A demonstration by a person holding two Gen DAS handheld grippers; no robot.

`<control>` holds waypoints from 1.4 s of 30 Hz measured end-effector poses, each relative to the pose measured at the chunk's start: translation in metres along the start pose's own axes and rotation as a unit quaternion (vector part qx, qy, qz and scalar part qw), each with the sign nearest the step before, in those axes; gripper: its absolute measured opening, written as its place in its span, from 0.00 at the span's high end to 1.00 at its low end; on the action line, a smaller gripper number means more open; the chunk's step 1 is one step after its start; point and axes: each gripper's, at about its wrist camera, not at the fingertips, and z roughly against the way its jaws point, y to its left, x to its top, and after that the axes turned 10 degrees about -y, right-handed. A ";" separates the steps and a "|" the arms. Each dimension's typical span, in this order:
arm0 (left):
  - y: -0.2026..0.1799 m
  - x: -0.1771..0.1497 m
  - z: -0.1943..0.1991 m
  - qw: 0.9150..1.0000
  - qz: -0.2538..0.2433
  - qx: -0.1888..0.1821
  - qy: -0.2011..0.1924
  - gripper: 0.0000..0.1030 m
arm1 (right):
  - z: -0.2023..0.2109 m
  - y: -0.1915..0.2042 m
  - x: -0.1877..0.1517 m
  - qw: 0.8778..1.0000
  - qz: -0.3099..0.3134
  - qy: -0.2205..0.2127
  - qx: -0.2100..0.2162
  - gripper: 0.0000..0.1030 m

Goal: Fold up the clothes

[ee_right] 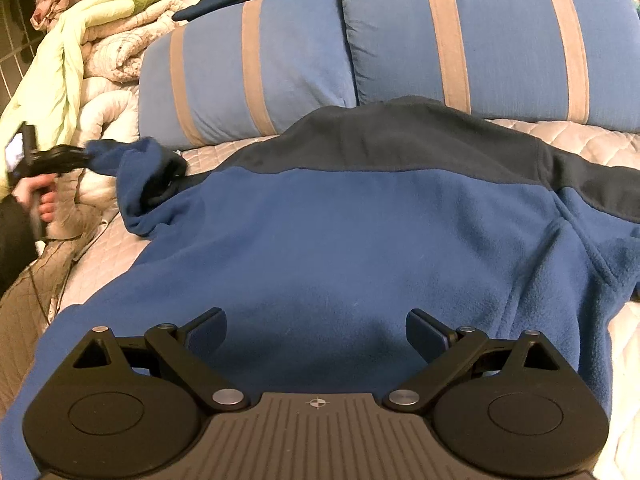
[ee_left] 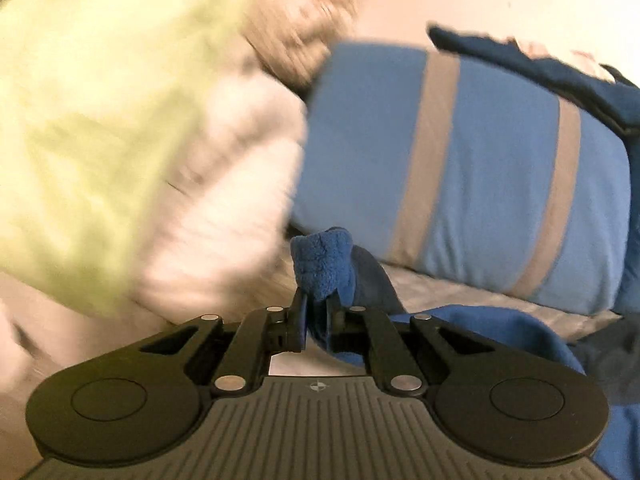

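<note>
you are on the sleeve fold: the blue fleece jacket (ee_right: 340, 240) lies spread across the bed (ee_right: 580, 132), its collar toward the striped pillows (ee_right: 492, 40). your left gripper (ee_left: 316, 304) has its jaws clamped on the sleeve cuff (ee_left: 322, 260), lifted off to the side. your right gripper (ee_right: 316, 332) hovers over the hem, jaws wide and empty. next, i judge, carry the cuff across the body and lay it flat.

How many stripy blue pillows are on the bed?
2. One pillow sits at the head of the bed toward the left, beside the pile of blankets. The other pillow sits right next to it, behind the blue fleece. More may be out of view.
</note>
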 end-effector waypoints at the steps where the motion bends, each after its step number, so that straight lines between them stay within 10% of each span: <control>1: 0.011 0.002 0.009 1.000 -0.005 0.009 -0.009 0.92 | 0.000 0.000 0.000 1.000 0.001 0.000 0.001 0.06; 9: 0.125 -0.011 0.084 0.996 -0.002 0.087 -0.031 0.92 | 0.004 -0.006 0.000 1.000 -0.006 -0.004 0.014 0.06; 15: 0.189 -0.074 0.099 0.989 0.036 0.141 0.035 0.92 | 0.003 -0.007 0.002 1.000 -0.012 0.001 0.020 0.06; 24: 0.220 -0.150 0.099 0.968 0.131 0.183 0.114 0.84 | 0.003 -0.009 0.003 1.000 -0.017 0.003 0.021 0.06; 31: 0.227 -0.129 0.135 0.954 0.174 0.229 0.082 0.60 | 0.004 -0.010 0.003 1.000 -0.019 0.003 0.019 0.06; 36: 0.192 -0.084 0.158 0.981 0.137 0.136 0.000 0.44 | 0.002 -0.009 0.004 1.000 -0.016 0.007 0.018 0.06; 42: 0.118 -0.051 0.114 0.995 0.084 -0.045 0.013 0.40 | 0.003 -0.010 0.004 1.000 -0.019 0.008 0.018 0.06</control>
